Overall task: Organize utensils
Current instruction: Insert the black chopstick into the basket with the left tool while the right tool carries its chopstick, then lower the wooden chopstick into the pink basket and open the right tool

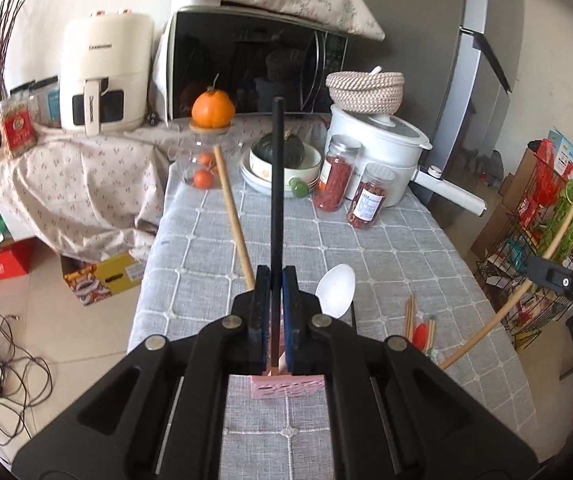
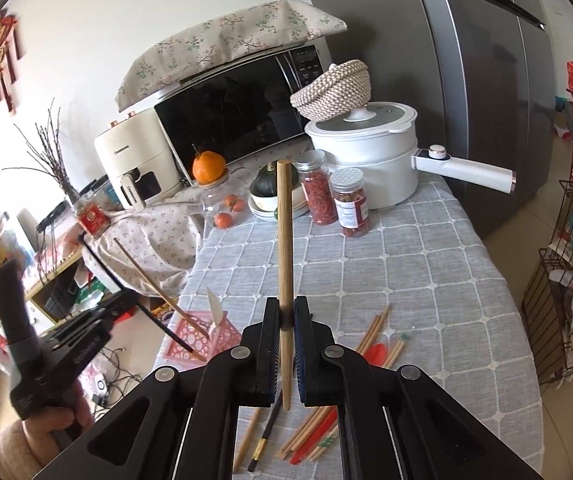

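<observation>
My left gripper is shut on a black chopstick that stands upright above a pink slotted holder. In the right wrist view its lower tip dips into the holder. A wooden chopstick and a white spoon lean in the holder. My right gripper is shut on a wooden chopstick, held upright over the table. Loose wooden chopsticks, a red spoon and a black chopstick lie on the grey tablecloth.
At the table's far end stand two spice jars, stacked bowls with a squash, a white electric pot with a long handle and a glass jar with an orange. Behind them are a microwave and a fridge. A wire rack stands at the right.
</observation>
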A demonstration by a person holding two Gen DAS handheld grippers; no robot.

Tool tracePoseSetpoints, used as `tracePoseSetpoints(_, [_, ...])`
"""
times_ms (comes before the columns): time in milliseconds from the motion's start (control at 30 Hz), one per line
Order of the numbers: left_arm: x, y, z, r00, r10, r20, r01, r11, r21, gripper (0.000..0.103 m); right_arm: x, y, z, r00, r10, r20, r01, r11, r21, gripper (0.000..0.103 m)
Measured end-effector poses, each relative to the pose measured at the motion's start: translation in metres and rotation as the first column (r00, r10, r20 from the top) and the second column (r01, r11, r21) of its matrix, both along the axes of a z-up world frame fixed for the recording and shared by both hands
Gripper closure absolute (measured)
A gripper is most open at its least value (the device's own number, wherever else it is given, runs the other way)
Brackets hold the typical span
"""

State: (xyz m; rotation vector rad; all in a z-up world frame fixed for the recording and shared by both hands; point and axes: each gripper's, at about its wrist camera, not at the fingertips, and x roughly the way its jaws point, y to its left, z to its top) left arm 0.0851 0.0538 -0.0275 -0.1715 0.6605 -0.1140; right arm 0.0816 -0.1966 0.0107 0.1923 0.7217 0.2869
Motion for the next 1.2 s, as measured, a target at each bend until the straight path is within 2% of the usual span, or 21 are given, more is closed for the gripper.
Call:
tracePoseSetpoints(333, [0.003,-0.007,-0.003,1.000,-0.017,-0.019,0.018,0.999,0.027,0.096,-0.003,0.007,0.003,1.000,0.027,0.012,-0.027,1.000,0.015,0.096])
tracePoseSetpoints(400, [0.004,-0.006,-0.002,0.999,-0.022,-0.027,0.022,0.999,0.024,0.088,-0.004,0.007,0.004,0.999,0.028,0.016,-0.028,0.999,0.019,0.096])
tracePoseSetpoints(467, [0.002,-0.007,-0.001,0.999,-0.027,-0.035,0.028,0.999,0.027,0.068,-0.004,0.007,0.005,0.999,0.030,0.020,-0.030,0.999,0.021,0.096])
tracePoseSetpoints(533, [-0.002,-0.006,0.001,0.999,-0.030,-0.038,0.031,0.999,0.029,0.054,-0.004,0.008,0.005,0.999,0.031,0.024,-0.031,0.999,0.022,0.096])
tracePoseSetpoints(600, [-0.006,-0.004,0.004,0.998,-0.032,-0.045,0.033,0.999,0.022,0.046,-0.004,0.010,0.007,0.999,0.034,0.029,-0.035,0.999,0.028,0.096])
tracePoseSetpoints(667, [-0.010,0.000,0.007,0.998,-0.028,-0.053,0.028,1.000,0.006,0.032,-0.004,0.012,0.010,0.999,0.039,0.038,-0.040,0.999,0.031,0.096])
tracePoseSetpoints(767, [-0.014,0.010,0.007,0.998,0.006,-0.070,-0.006,1.000,-0.003,0.020,-0.004,0.017,0.017,0.997,0.049,0.063,-0.052,0.998,0.037,0.096])
tracePoseSetpoints(967, [-0.013,0.029,-0.010,0.985,0.037,-0.169,-0.041,0.999,-0.020,0.019,-0.003,0.034,0.028,0.991,0.075,0.112,-0.082,0.995,0.062,0.096])
tracePoseSetpoints(1200, [-0.017,0.042,-0.023,0.974,0.042,-0.224,-0.048,0.999,-0.020,0.019,0.003,0.063,0.033,0.982,0.088,0.165,-0.101,0.992,0.072,0.096])
